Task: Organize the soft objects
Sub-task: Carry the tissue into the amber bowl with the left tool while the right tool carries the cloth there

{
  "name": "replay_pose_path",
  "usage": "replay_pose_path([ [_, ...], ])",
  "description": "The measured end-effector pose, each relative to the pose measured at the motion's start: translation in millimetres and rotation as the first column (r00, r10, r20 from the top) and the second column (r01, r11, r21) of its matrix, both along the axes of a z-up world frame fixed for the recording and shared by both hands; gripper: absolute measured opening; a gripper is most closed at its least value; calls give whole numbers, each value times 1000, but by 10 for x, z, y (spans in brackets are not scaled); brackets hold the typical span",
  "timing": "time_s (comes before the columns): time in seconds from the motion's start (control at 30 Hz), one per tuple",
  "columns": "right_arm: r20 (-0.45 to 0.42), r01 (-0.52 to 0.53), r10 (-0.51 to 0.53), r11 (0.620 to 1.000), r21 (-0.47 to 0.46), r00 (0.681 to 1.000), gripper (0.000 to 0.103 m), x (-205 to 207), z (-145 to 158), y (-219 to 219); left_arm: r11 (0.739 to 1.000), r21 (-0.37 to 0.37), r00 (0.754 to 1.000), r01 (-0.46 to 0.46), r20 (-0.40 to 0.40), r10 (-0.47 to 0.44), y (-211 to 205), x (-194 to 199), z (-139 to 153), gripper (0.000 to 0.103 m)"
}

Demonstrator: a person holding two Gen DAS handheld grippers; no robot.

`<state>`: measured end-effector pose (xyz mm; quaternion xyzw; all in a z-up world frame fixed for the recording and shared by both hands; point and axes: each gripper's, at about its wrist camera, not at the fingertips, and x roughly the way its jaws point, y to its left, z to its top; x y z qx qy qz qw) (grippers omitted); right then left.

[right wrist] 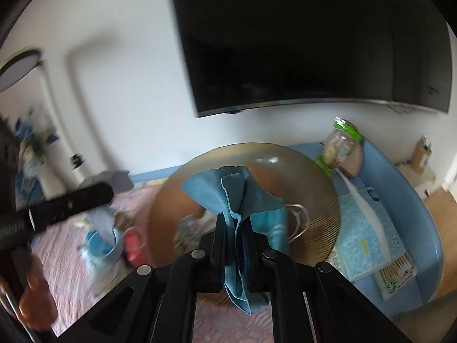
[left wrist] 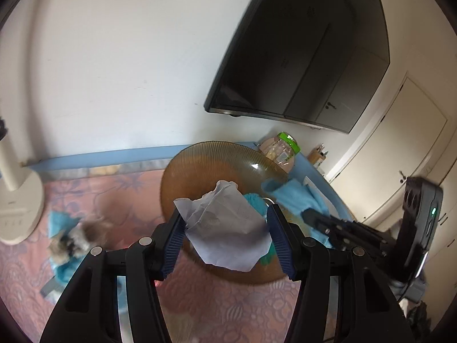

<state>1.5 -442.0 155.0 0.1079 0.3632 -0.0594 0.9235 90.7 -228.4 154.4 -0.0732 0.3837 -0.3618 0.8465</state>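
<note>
Left gripper point(left wrist: 225, 237) half-open, clamping crumpled paper point(left wrist: 225, 225); right gripper point(right wrist: 235, 234) pinched tight on a blue cloth point(right wrist: 228, 194) — either could slip and miss the amber bowl point(right wrist: 314, 168).

No legible text, brand, number or sign is present in either view. The tissue pack point(right wrist: 368, 228), right of the right hand-held gripper point(right wrist: 234, 225), carries a small blue logo and printed marks; all are too blurred to read.
</note>
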Motion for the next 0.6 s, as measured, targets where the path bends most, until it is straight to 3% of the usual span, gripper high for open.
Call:
replay_pose_path([
  [0.07, -3, 21, -21, 999, 36, 1000, 8, 139, 17, -143, 1000, 30, 1000, 3, 8, -3, -191, 77, -49, 54],
  [0.1, -4, 21, -21, 999, 40, 1000, 10, 207, 19, -181, 999, 39, 1000, 3, 14, -3, -279, 117, -75, 60],
  [0.13, -24, 19, -18, 999, 32, 1000, 16, 291, 1, -205, 998, 58, 1000, -13, 30, 11, -363, 152, -97, 66],
  [0.17, -59, 26, -24, 999, 26, 998, 22, 352, -37, -231, 996, 77, 998, -39, 44, 36, -409, 167, -113, 80],
  [0.2, -100, 38, -35, 999, 25, 994, 32, 405, -90, -259, 993, 93, 996, -72, 51, 67, -430, 184, -148, 85],
  [0.43, -127, 36, -27, 996, 75, 992, 42, 82, -243, -251, 994, 74, 997, -80, -14, 82, -184, 144, -237, 85],
  [0.53, -91, 1, 7, 996, 89, 996, 44, -151, -181, -108, 992, 64, 994, -107, 16, 107, 125, -49, -160, 85],
  [0.6, -59, -39, 44, 996, 81, 997, 53, -311, -115, 62, 991, 53, 992, -121, 38, 119, 367, -218, -66, 85],
])
